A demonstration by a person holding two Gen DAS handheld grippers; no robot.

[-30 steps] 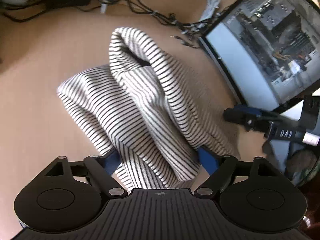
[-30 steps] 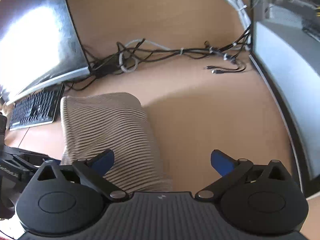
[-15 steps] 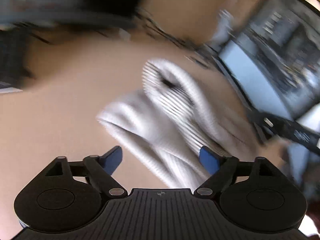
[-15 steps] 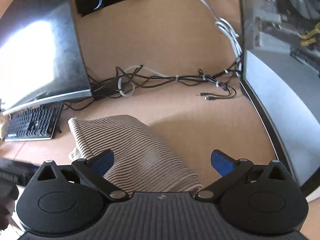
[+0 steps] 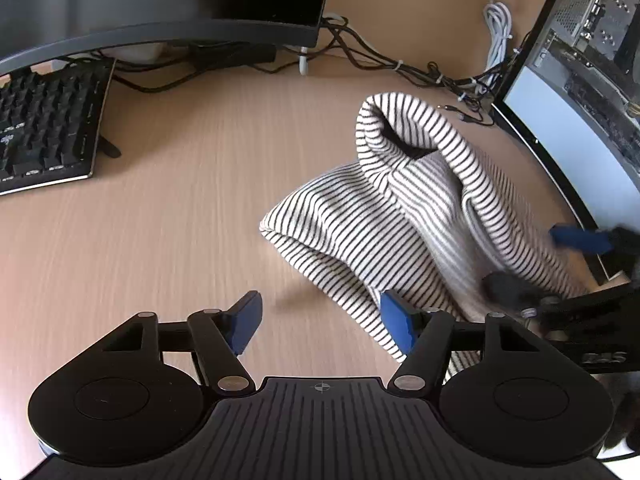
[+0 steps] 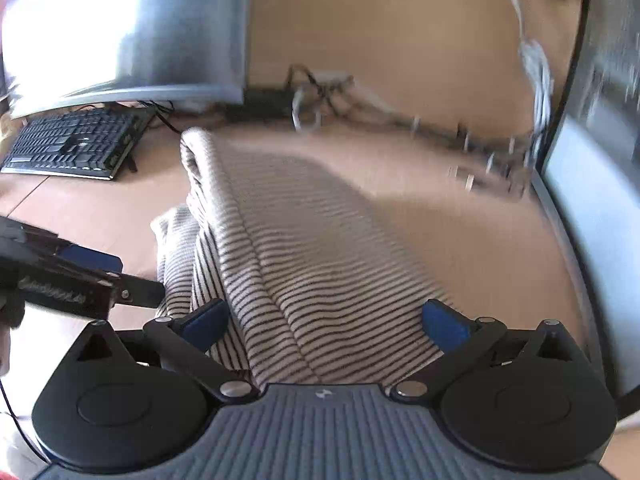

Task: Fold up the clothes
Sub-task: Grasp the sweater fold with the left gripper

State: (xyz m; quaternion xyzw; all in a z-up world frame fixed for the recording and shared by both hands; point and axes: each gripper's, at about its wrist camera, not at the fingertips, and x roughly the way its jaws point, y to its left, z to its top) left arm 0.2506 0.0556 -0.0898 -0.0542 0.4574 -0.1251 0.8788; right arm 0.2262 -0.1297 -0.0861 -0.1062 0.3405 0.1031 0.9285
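A white garment with thin black stripes (image 5: 400, 216) lies bunched and partly folded on the wooden desk (image 5: 160, 232). My left gripper (image 5: 324, 324) is open and empty over bare desk, its right fingertip (image 5: 394, 320) at the garment's near edge. My right gripper (image 6: 326, 320) is open with the garment (image 6: 288, 248) lying between its fingers; it does not grip it. The right gripper's blue fingertip (image 5: 576, 238) shows at the garment's right side in the left wrist view. The left gripper (image 6: 84, 272) shows at the left in the right wrist view.
A black keyboard (image 5: 44, 132) and a dark monitor (image 5: 160, 0) stand at the back left. A tangle of cables (image 5: 400, 68) runs along the back. An open computer case (image 5: 592, 92) with a pale side panel bounds the right.
My left gripper has pulled back and left off the garment, which lay between its fingers before. My right gripper has moved over the garment, which now lies between its open fingers.
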